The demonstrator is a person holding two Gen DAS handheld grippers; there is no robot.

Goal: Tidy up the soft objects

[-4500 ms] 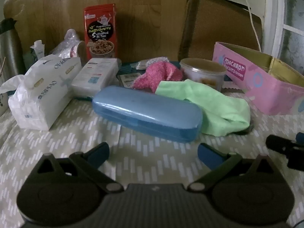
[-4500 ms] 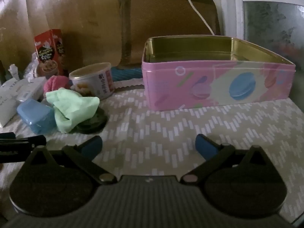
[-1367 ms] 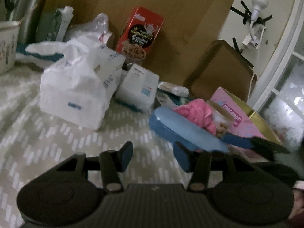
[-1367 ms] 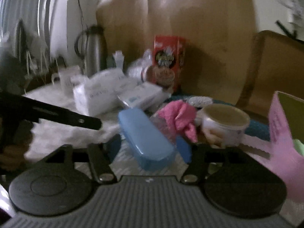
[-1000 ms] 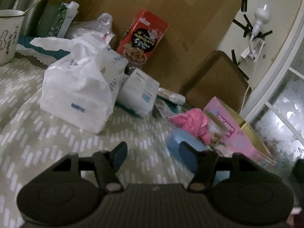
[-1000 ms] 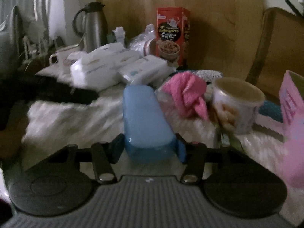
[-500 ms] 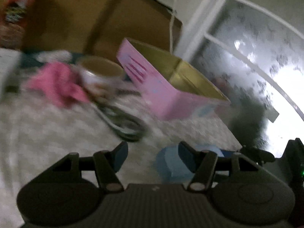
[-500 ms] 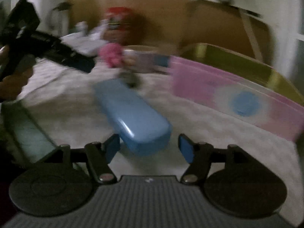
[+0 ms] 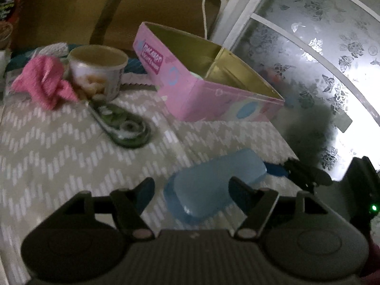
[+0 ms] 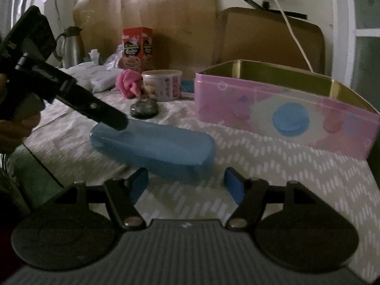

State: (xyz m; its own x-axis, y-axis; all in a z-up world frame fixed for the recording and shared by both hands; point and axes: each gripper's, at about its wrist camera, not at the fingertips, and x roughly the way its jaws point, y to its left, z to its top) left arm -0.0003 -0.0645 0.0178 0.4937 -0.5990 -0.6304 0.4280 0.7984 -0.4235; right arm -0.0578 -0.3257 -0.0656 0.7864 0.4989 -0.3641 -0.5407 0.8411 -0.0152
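A pink fluffy cloth [image 9: 45, 83] [image 10: 128, 83] lies bunched beside a round snack tub [image 9: 97, 71]. The open pink macaron tin [image 9: 206, 90] [image 10: 285, 109] stands to the right, and a pale green scrap shows inside it. A hard blue case [image 9: 213, 180] [image 10: 154, 147] lies on the patterned tablecloth. My left gripper [image 9: 190, 188] straddles one end, its jaws opening, the left pad clear of the case. My right gripper [image 10: 186, 181] sits just short of the other end, jaws also opening, with its pads apart from the case.
A dark round disc [image 10: 143, 109] lies in front of the tub. Tissue packs [image 10: 95, 76], a red box [image 10: 137, 47] and a flask [image 10: 71, 47] crowd the back left. The table edge [image 10: 54, 152] drops off at the left. A frosted window [image 9: 320, 59] is behind the tin.
The blue case has come from among the clutter to the table's front, near the tin. Both grippers' jaws have widened around it. The green cloth no longer lies on the table.
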